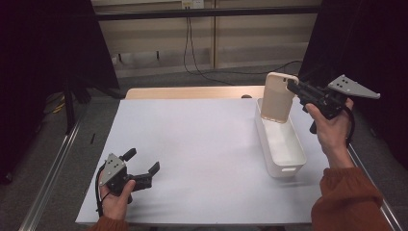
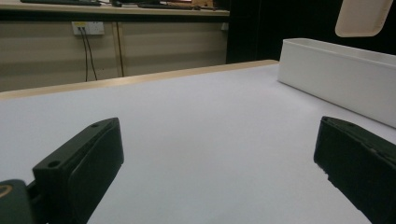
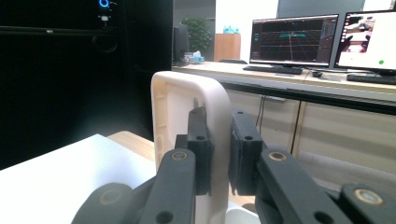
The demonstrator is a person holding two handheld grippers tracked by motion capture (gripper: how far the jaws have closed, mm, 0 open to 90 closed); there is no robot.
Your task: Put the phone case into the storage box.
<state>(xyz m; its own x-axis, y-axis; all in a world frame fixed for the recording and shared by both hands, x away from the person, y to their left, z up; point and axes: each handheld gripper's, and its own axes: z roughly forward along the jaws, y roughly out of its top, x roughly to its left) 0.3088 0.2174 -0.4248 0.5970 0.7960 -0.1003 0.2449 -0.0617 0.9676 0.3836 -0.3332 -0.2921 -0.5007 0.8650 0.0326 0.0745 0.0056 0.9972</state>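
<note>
At the right of the high view, a beige phone case is pinched by its upper edge in the right tool, above the far end of the white bin. It is probably being lowered in or lifted out; either way it should be kept upright and clear of the bin walls. Its long axis runs nearly vertical, tilted slightly. At lower left, the left tool rests released above the desk.

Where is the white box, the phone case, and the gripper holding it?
white box (image 1: 290,169), high view, near end wall.
phone case (image 1: 276,98), high view, middle of its back.
right gripper (image 1: 290,85), high view, jaw tips shut on the case's edge.
</note>
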